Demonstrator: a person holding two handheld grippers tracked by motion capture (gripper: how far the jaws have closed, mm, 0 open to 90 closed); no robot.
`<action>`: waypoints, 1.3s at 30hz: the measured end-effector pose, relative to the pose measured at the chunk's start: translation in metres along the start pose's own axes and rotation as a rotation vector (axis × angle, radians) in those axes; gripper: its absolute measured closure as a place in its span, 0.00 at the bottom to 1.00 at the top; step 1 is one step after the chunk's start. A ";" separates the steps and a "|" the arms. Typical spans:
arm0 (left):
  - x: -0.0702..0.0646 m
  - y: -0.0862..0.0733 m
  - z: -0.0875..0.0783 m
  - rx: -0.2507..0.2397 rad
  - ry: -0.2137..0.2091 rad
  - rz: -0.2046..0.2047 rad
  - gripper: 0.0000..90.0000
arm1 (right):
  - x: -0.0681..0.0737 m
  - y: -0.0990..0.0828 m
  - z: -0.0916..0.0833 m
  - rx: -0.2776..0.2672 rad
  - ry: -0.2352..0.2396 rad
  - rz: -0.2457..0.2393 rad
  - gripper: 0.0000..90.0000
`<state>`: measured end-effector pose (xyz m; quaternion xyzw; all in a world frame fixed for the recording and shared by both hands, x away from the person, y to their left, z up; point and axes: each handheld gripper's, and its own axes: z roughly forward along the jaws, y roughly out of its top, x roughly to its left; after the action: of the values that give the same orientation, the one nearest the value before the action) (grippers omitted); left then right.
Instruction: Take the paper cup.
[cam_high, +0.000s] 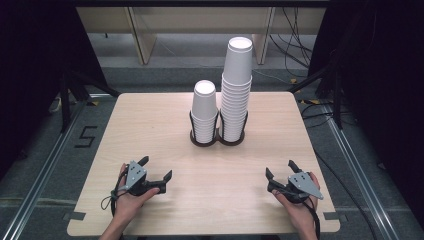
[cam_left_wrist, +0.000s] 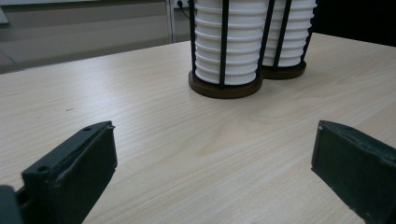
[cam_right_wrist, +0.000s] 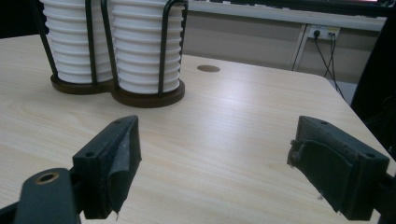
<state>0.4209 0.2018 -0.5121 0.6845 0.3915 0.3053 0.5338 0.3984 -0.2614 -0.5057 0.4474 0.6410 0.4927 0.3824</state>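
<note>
Two stacks of white paper cups stand in a black wire double holder with a brown base, at the far middle of the light wooden table. The short stack is on the left, the tall stack on the right. My left gripper rests near the front left, held by a hand, open with nothing between its jaws. My right gripper sits at the front right, likewise open and holding nothing. The left gripper faces the holder's base. The right gripper points toward the cups.
Bare tabletop lies between both grippers and the holder. A round cable hole is in the table past the holder. Dark curtains hang on both sides, and cables lie on the floor beyond the far edge.
</note>
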 end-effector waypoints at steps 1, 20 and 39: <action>-0.001 0.000 0.001 0.000 0.000 0.004 0.00 | 0.000 0.000 0.000 -0.004 0.005 0.000 0.18; -0.002 0.001 0.004 0.004 -0.029 -0.002 0.00 | 0.000 0.001 0.003 0.014 -0.022 -0.007 0.17; -0.021 0.157 0.059 -0.119 -0.219 0.175 0.00 | -0.001 0.036 0.006 -0.047 -0.007 0.022 0.17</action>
<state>0.4925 0.1359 -0.3744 0.7125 0.2508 0.2966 0.5843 0.4113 -0.2570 -0.4714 0.4470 0.6229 0.5102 0.3899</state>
